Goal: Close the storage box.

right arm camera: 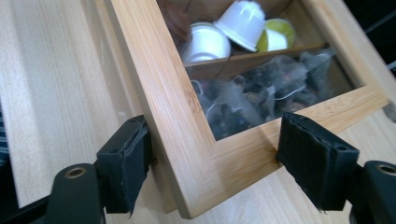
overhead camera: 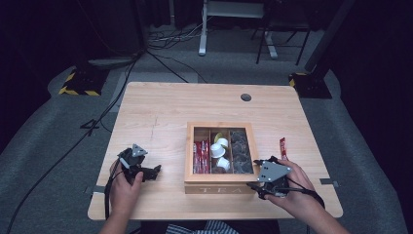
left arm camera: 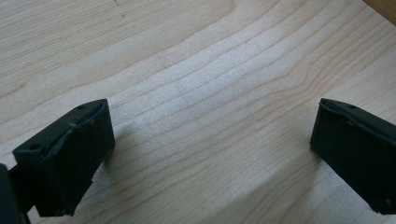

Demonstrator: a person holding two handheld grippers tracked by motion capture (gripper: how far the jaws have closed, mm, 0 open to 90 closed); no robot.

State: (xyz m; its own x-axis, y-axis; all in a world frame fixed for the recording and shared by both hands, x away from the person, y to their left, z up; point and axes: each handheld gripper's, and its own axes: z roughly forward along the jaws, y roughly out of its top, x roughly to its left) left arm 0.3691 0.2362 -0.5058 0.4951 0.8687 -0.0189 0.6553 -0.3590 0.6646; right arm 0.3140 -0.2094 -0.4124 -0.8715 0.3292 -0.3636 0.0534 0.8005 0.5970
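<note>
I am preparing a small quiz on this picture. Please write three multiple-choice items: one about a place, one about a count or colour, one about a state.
1. Where does the red packet lie?
A. on the table, right of the box
B. inside the box
C. in the left claw

2. How many compartments has the box?
A. two
B. three
C. five

3. How is the left claw?
A. shut on a capsule
B. open over bare table
C. shut on the box lid

Key: 1 A, it lies on the table past the box's right side. 2 B, two dividers split it in three. 3 B, its jaws stand wide apart over wood.
</note>
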